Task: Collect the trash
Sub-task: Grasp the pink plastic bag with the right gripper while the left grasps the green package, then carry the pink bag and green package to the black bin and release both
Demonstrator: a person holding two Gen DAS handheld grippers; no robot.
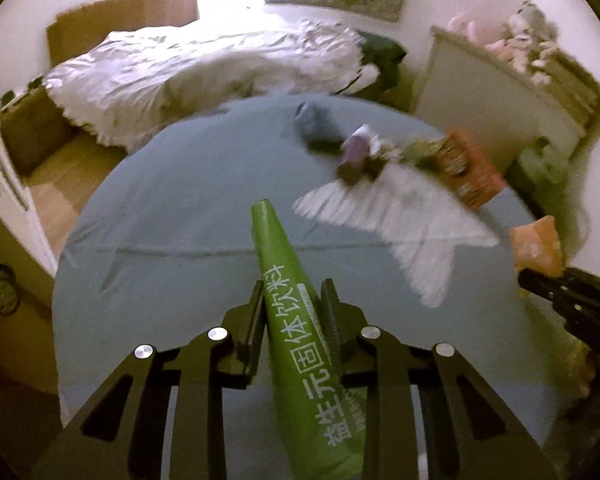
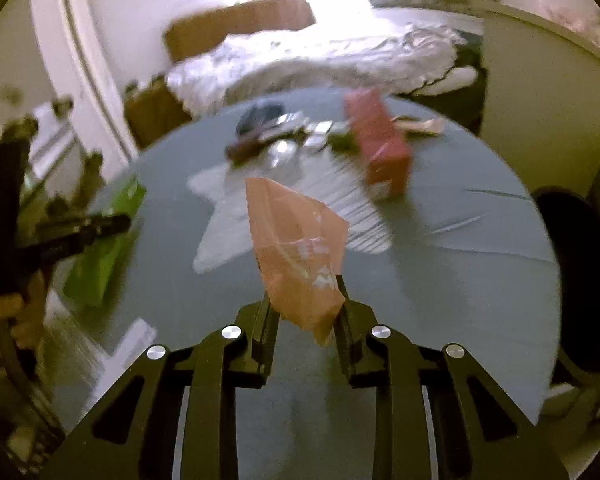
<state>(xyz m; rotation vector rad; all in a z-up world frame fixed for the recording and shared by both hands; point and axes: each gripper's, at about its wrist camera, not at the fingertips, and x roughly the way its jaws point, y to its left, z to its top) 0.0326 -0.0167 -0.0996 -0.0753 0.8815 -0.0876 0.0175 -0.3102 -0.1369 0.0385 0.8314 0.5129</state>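
Left hand-held gripper (image 1: 294, 304) clamps green sachet (image 1: 296, 320), pointing forward; right hand-held gripper (image 2: 306, 304) pinches orange wrapper (image 2: 298, 252).

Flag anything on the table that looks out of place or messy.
Litter is strewn along the far side of the round table: a red carton tipped askew, a dark bottle lying down, and scraps between them. The white star marking looks deliberate. The views are blurred.

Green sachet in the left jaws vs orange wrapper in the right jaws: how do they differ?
Colour: the green sachet is opaque green with white Chinese print; the orange wrapper is translucent orange-pink, with no print that can be made out.
Shape: the sachet is a long narrow stick; the wrapper is a wide, crumpled, pointed piece.
Shared: each is clamped, left gripper and right gripper, and held above the grey table.
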